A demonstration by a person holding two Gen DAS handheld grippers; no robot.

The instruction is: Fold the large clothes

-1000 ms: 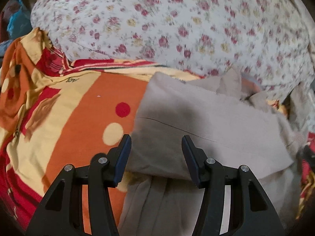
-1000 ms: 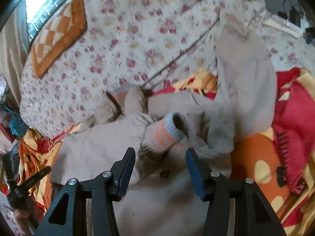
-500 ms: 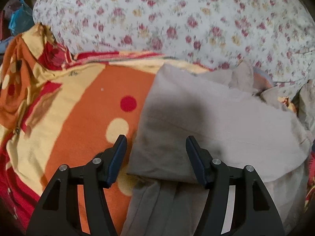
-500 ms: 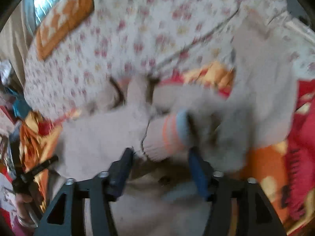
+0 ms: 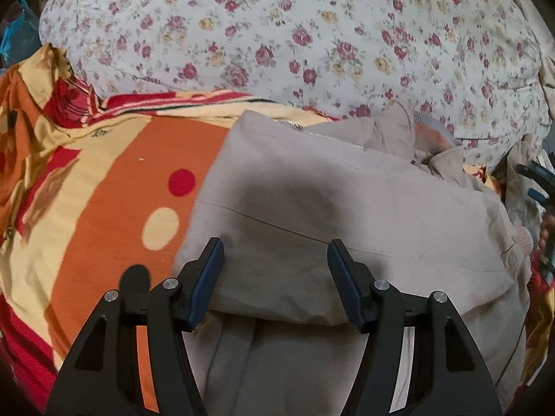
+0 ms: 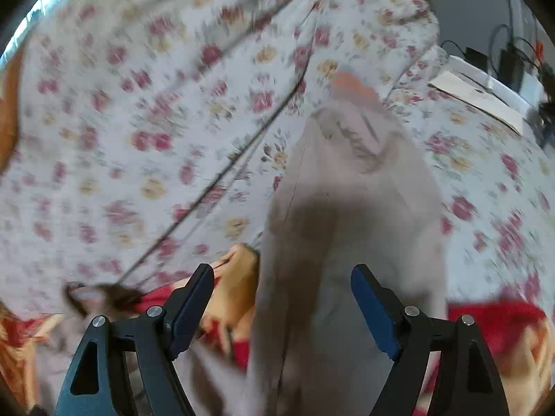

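Observation:
A beige jacket (image 5: 347, 215) lies partly folded on an orange, yellow and red blanket (image 5: 104, 187). Its zipper edge and collar show at the far side. My left gripper (image 5: 274, 260) is open and empty, hovering just above the jacket's folded near edge. In the right wrist view one beige sleeve (image 6: 350, 208) stretches away over a flowered quilt (image 6: 156, 104), its orange-striped cuff (image 6: 350, 85) at the far end. My right gripper (image 6: 281, 294) is open and empty, with the sleeve lying between and below its fingers. The right view is blurred.
The flowered quilt (image 5: 295, 34) bulges behind the jacket. The right gripper's blue tips (image 5: 536, 180) show at the left view's right edge. A white table with cables and paper (image 6: 485, 93) stands at the far right. Dark clutter (image 5: 14, 31) lies at the far left.
My right gripper swung away from the bunched cuff on the jacket's body to over the outstretched sleeve. My left gripper shifted slightly right over the folded edge. Both stayed open.

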